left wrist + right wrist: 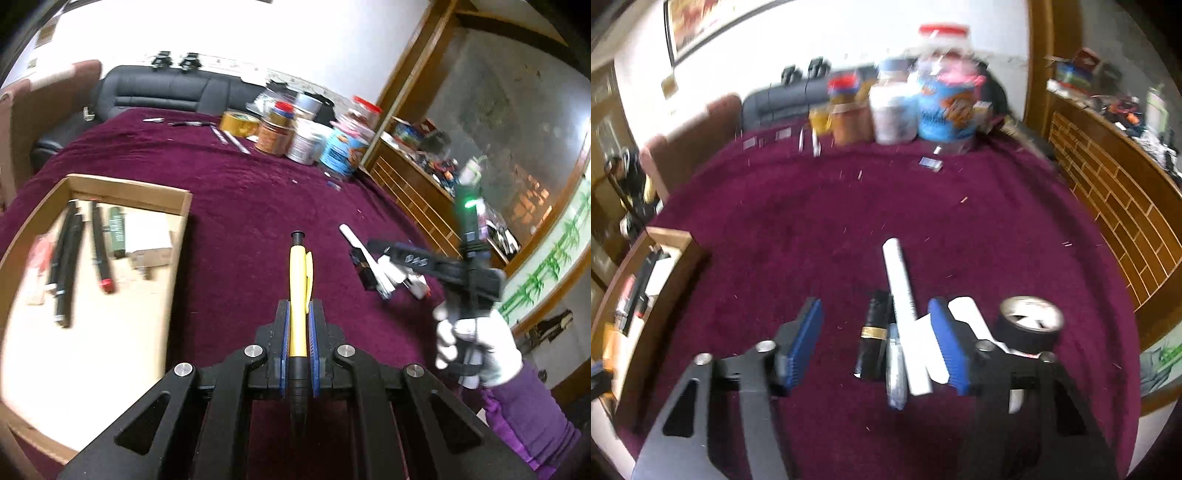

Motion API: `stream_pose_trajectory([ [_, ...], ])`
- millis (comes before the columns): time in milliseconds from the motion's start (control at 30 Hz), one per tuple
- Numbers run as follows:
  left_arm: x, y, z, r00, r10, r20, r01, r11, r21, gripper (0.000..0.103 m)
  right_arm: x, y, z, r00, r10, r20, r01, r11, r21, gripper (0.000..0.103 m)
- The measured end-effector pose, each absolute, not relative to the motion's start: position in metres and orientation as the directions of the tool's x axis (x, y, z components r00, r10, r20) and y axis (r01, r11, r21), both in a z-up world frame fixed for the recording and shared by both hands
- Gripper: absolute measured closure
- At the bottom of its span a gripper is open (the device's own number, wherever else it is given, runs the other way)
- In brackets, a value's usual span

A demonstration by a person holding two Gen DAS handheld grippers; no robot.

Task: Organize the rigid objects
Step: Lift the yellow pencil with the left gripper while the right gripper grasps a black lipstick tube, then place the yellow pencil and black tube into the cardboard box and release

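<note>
Yellow pen (300, 291) is clamped in the left gripper (299, 325) above the cloth — transfer toward the cardboard box (129, 192) is judged next. Right gripper (877, 343) is held agape around the white stick (905, 314), untouched; closure needed.

Left wrist view: mounted behind the left tongs (299, 332), angled down across the maroon-covered desk (240, 192) toward its far edge, where jars (310, 140) stand. The cardboard tray (92, 280) lies close at the left; the right tongs (376, 266) appear at the right.

Right wrist view: mounted behind the right tongs (879, 339), close above the desk (886, 199), facing the same far edge.

Shared: the jars (905, 107), the tray (665, 266), the white stick (901, 280) (360, 247).
</note>
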State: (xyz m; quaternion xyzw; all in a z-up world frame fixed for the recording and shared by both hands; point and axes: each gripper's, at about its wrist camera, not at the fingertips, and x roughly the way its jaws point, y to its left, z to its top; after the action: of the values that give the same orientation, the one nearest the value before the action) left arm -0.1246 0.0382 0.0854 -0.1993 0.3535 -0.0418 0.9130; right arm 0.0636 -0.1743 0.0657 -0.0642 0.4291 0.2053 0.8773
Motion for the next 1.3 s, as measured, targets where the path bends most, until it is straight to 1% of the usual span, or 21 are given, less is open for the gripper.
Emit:
stream_pose_trajectory([
  [33,-0.128,0.046,0.086,0.751,-0.208,-0.626,-0.078,0.914,-0.398,0.096,0.065,-0.170,0.061,0.542,0.290,-0.789,-0.411,0.910,0.052,0.049],
  [100,-0.136,0.062,0.087,0.761,-0.185,-0.621,-0.110,0.908,-0.405,0.096,0.071,-0.162,0.047,0.531,0.248,-0.810,-0.399,0.917,0.020,0.059],
  [167,-0.142,0.077,0.086,0.769,-0.170,-0.616,-0.138,0.897,-0.420,0.096,0.075,-0.158,0.036,0.504,0.232,-0.832,-0.395,0.919,0.017,0.062],
  [233,-0.146,0.086,0.083,0.773,-0.162,-0.613,-0.157,0.888,-0.432,0.096,0.073,-0.153,0.034,0.530,0.199,-0.824,-0.398,0.917,-0.035,0.064],
  [267,-0.147,0.091,0.082,0.775,-0.160,-0.612,-0.165,0.883,-0.440,0.096,0.073,-0.150,0.035,0.535,0.190,-0.823,-0.398,0.916,-0.047,0.081],
  [300,-0.149,0.095,0.080,0.776,-0.159,-0.610,-0.173,0.877,-0.448,0.096,0.073,-0.150,0.033,0.510,0.197,-0.838,-0.404,0.914,-0.031,0.089],
  [433,-0.156,0.107,0.074,0.776,-0.144,-0.614,-0.201,0.866,-0.457,0.096,0.063,-0.156,0.038,0.513,0.220,-0.830,-0.394,0.919,0.000,0.089],
  [567,-0.163,0.124,0.067,0.771,-0.121,-0.626,-0.243,0.852,-0.464,0.096,0.056,-0.173,0.050,0.480,0.339,-0.809,-0.380,0.912,0.156,0.089],
  [700,-0.169,0.142,0.060,0.765,-0.097,-0.636,-0.290,0.830,-0.476,0.096,0.043,-0.180,0.062,0.436,0.482,-0.760,-0.397,0.861,0.318,0.089],
  [767,-0.171,0.148,0.058,0.763,-0.087,-0.640,-0.306,0.824,-0.478,0.096,0.038,-0.178,0.065,0.413,0.536,-0.736,-0.410,0.831,0.375,0.089],
  [867,-0.174,0.151,0.059,0.764,-0.076,-0.641,-0.318,0.820,-0.475,0.096,0.026,-0.172,0.073,0.408,0.577,-0.708,-0.436,0.804,0.404,0.089],
  [1033,-0.172,0.151,0.060,0.763,-0.070,-0.643,-0.315,0.828,-0.464,0.096,0.004,-0.158,0.095,0.432,0.607,-0.667,-0.507,0.775,0.377,0.089],
  [1300,-0.162,0.149,0.053,0.731,-0.048,-0.681,-0.335,0.844,-0.418,0.096,-0.030,-0.126,0.115,0.323,0.718,-0.617,-0.617,0.654,0.438,0.089],
])
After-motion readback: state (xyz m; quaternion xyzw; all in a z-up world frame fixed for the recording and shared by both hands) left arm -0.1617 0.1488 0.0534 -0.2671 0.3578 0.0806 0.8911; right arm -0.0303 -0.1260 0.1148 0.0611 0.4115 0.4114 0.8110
